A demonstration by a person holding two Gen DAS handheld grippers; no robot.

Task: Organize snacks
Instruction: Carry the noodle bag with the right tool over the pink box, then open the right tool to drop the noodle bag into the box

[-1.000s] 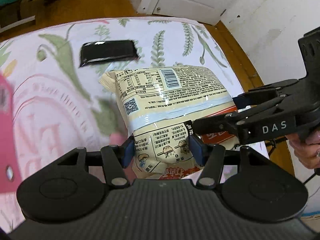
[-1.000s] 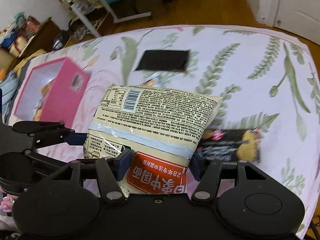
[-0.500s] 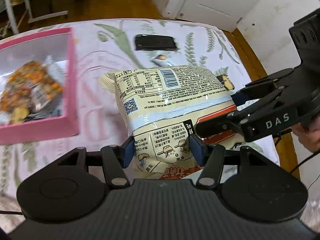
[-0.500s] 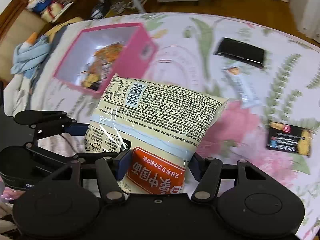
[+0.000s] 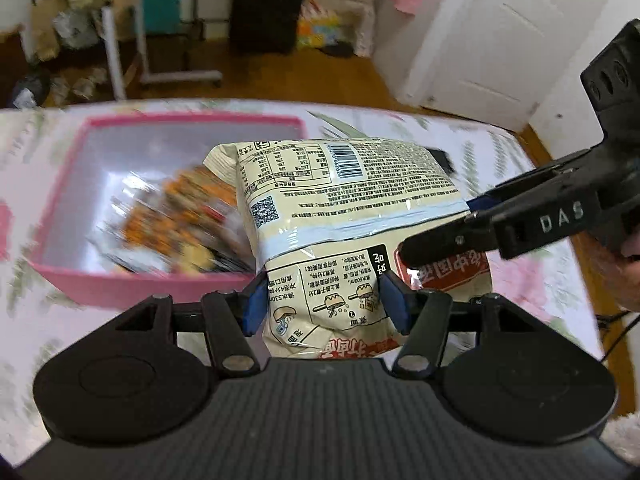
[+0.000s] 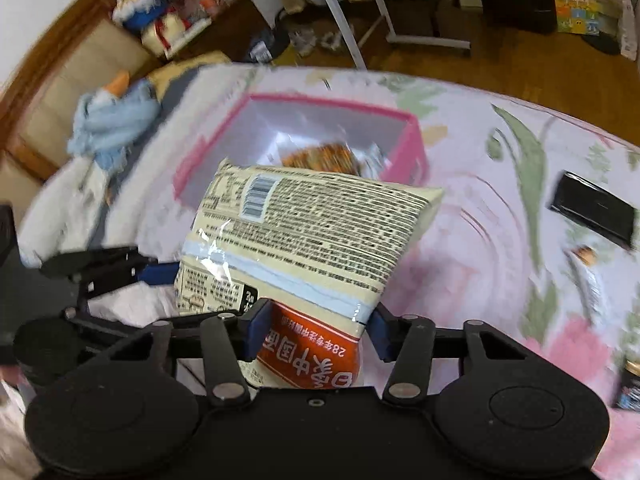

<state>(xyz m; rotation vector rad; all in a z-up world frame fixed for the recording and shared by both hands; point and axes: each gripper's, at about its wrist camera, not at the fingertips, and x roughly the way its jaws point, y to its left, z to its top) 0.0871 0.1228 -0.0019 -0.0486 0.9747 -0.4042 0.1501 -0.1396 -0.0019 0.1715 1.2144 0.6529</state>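
Note:
A large cream noodle bag (image 5: 340, 208) with a barcode and an orange label is held in the air by both grippers. My left gripper (image 5: 324, 306) is shut on its near edge. My right gripper (image 6: 316, 330) is shut on the orange end of the bag (image 6: 308, 240); it also shows in the left wrist view (image 5: 448, 236). Beyond the bag stands a pink box (image 5: 60, 270) holding orange snack packets (image 5: 160, 224). The box also shows in the right wrist view (image 6: 412, 148). The bag hangs in front of the box's near right corner and hides part of it.
A floral sheet (image 6: 500, 280) covers the bed. On it lie a black flat packet (image 6: 596, 210), a small clear packet (image 6: 588, 268) and a dark snack pack (image 6: 630, 386) at the right edge. A blue cloth (image 6: 112, 124) lies left of the box. Wooden floor and furniture lie beyond.
Both grippers have carried the bag left toward the pink box, which now sits straight ahead and closer. The black packet has slid off to the right in view.

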